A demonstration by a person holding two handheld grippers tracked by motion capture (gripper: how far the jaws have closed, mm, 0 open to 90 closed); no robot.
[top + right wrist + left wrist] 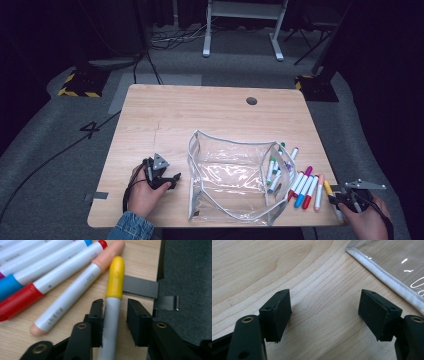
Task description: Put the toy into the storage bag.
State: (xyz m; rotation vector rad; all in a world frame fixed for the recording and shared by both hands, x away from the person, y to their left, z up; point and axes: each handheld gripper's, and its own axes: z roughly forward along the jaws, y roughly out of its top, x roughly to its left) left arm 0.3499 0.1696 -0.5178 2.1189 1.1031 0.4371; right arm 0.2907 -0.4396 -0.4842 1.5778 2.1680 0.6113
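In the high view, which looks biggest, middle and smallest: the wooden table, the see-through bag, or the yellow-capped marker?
1. Wooden table, biggest by far.
2. See-through bag, lying on the table and covering a good part of its near half.
3. Yellow-capped marker, smallest, a thin stick at the table's right edge by the right gripper.

A wooden table (210,117) stands on grey carpet (55,165), with a white desk frame (242,25) behind it in darkness.

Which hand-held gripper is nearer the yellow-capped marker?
Right. The right hand-held gripper has the yellow-capped marker between its jaws; the left hand-held gripper sits across the clear pouch, beside its left edge.
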